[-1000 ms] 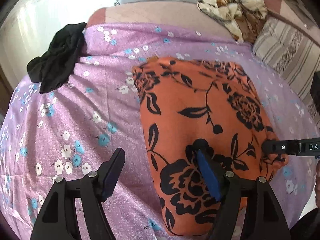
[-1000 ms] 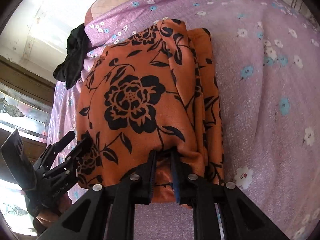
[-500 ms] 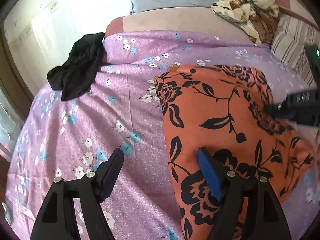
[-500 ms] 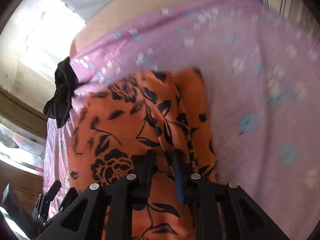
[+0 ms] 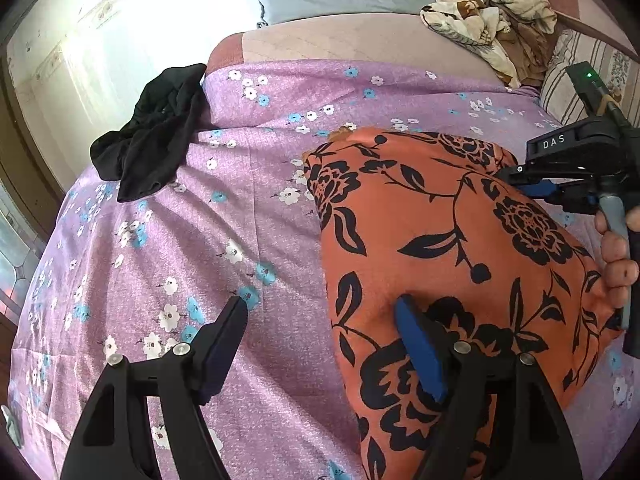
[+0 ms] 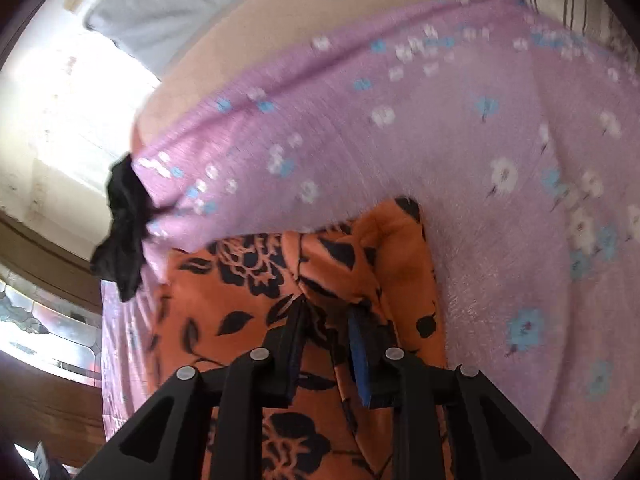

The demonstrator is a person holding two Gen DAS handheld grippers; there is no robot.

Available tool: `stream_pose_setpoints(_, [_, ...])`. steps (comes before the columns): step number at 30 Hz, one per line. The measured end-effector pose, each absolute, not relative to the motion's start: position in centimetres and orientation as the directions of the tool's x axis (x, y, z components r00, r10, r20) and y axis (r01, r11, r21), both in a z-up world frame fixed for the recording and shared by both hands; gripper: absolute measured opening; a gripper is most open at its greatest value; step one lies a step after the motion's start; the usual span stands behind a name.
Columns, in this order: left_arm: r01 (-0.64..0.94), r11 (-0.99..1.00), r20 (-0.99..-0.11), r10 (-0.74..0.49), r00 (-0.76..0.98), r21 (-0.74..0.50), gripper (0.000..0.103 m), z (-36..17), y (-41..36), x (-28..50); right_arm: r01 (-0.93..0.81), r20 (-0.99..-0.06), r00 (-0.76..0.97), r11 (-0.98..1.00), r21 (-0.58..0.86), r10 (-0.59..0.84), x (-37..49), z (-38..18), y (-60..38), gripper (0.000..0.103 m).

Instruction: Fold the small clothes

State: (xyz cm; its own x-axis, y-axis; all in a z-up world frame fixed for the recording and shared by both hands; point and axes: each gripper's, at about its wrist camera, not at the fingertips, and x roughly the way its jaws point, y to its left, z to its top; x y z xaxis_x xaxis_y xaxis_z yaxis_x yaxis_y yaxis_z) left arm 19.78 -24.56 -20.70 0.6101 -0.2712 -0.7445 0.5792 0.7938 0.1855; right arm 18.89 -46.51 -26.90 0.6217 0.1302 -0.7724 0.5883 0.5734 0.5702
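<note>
Left of the orange garment (image 5: 440,240), the purple sheet (image 5: 240,240) lies bare.

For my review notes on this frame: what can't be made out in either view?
- Right gripper: whether its pads press the orange cloth between them; right view is motion-blurred.
- Cloth's near edge: cut off by the frame bottom and left gripper in the left view.
- Black garment: kind unclear, crumpled.
- Bedspread pattern: smeared in the right view.

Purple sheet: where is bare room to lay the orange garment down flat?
Free: the purple sheet between the black garment and the orange garment, running toward the near edge. Crowded: the far right, with the patterned cloth pile and striped pillow.
</note>
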Motion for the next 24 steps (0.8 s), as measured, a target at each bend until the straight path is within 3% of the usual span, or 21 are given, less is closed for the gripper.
stream_pose_setpoints(11, [0.573,0.798,-0.742,-0.269,0.614,0.185,0.077,-20.8,-24.6,19.7,0.582,-0.76,0.636,0.564,0.585,0.132,18.7,-27.1,-46.7,0.025])
stream_pose_setpoints(18, [0.571,0.803,-0.751,-0.267,0.603,0.173,0.077,-20.8,-24.4,19.9,0.552,-0.756,0.649,0.635,0.54,0.079,19.3,-22.5,-44.1,0.029])
stream_pose_setpoints(21, [0.572,0.803,-0.752,-0.269,0.602,0.17,0.077,-20.8,-24.4,19.9,0.465,-0.705,0.693,0.653,0.598,0.153,20.2,-21.7,-42.6,0.029])
stream_pose_setpoints(24, [0.571,0.804,-0.753,-0.27,0.6,0.167,0.077,-20.8,-24.4,20.0,0.472,-0.728,0.677,0.695,0.542,0.109,20.9,-21.4,-41.2,0.029])
